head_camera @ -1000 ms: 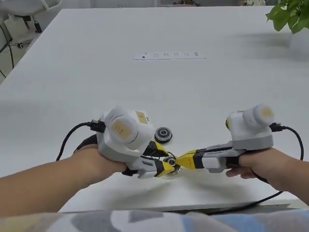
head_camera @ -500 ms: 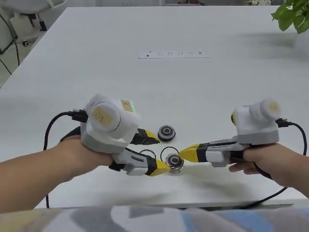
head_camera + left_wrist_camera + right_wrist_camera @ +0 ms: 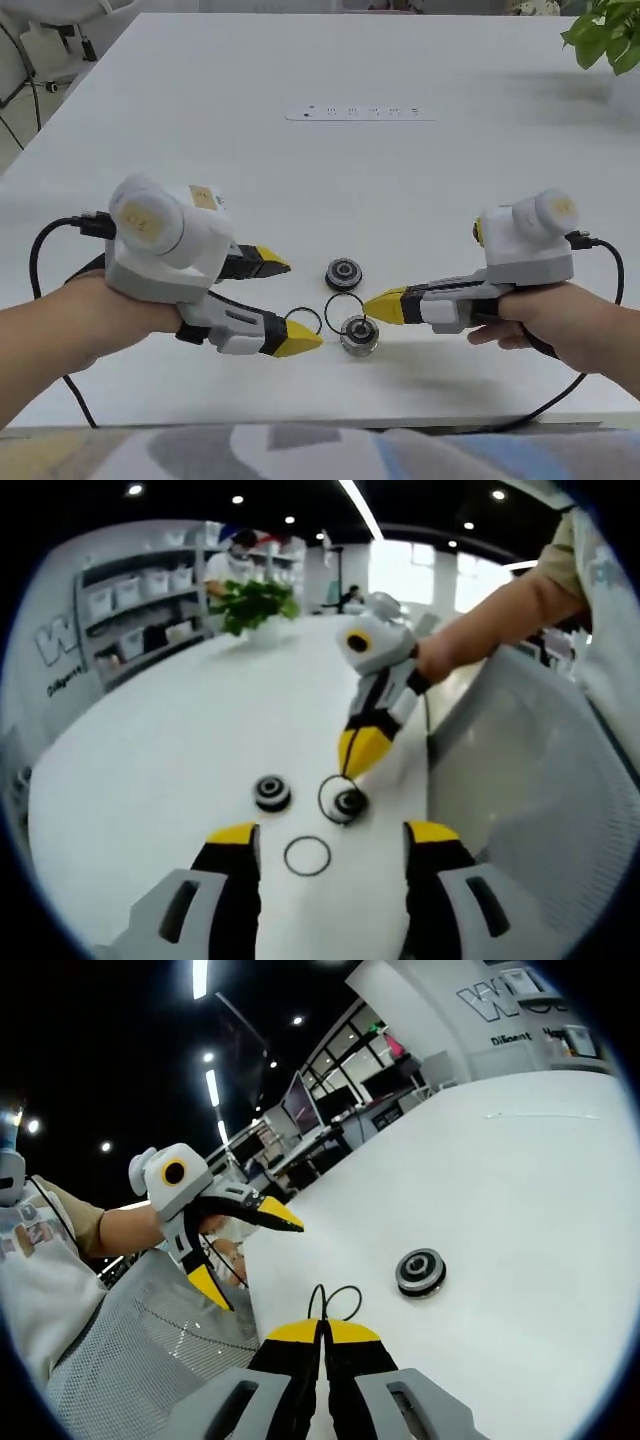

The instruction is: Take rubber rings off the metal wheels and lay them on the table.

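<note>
Two metal wheels lie near the table's front edge: one dark-rimmed wheel (image 3: 343,273) (image 3: 271,792) (image 3: 420,1271) and one shiny wheel (image 3: 359,335) (image 3: 348,802) closer to me. My right gripper (image 3: 372,306) (image 3: 322,1328) is shut on a thin black rubber ring (image 3: 327,305) (image 3: 333,1303), which hangs just above the shiny wheel. A second loose ring (image 3: 303,322) (image 3: 307,856) lies flat on the table. My left gripper (image 3: 290,303) (image 3: 330,835) stands open around that loose ring, holding nothing.
A flush white socket strip (image 3: 360,113) sits mid-table. A green plant (image 3: 605,35) (image 3: 255,600) stands at the far right corner. Cables trail from both grippers toward the front edge. Shelves and a person stand beyond the table in the left gripper view.
My left gripper has let go of the shiny wheel, drawn back to the left and opened. The wheel now rests on the table, and the right gripper holds a ring beside it.
</note>
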Demonstrator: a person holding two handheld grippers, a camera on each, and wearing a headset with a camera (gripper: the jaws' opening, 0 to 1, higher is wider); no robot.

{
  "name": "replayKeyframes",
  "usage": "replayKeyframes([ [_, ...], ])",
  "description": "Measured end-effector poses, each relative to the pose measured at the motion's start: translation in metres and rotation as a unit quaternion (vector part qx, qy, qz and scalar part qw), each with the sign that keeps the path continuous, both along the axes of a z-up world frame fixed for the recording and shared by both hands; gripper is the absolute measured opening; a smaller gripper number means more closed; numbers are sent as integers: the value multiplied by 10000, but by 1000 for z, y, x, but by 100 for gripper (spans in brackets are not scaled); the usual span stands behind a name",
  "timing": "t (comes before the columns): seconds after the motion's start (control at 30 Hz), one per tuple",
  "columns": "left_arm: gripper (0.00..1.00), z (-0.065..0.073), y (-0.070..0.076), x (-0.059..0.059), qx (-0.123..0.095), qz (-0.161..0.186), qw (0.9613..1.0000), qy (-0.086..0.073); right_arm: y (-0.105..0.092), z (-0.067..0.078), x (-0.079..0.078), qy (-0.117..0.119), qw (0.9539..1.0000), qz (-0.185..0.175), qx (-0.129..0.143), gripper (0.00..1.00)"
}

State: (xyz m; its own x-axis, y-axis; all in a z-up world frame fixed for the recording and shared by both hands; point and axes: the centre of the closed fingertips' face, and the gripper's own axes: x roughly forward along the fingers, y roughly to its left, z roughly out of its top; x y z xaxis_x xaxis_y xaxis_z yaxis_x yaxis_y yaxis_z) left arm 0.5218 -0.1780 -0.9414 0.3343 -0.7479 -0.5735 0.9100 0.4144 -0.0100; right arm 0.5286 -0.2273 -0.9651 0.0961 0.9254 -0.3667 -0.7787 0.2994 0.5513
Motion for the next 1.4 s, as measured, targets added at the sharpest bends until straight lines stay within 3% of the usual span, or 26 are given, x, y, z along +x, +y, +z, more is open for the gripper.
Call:
replayKeyframes([
  [0.2, 63, 1, 15, -2, 6, 140, 9999, -16, 12, 1, 1, -22, 9999, 111, -23, 0],
  [0.63, 70, -3, 44, -6, 31, 547, 9984, 121, 33, -9, 10, -13, 9996, 201, -209, 0],
  [1.4, 70, -2, 60, -6, 82, 763, 9970, 98, 49, -32, 12, 181, 9977, 232, -605, 0],
])
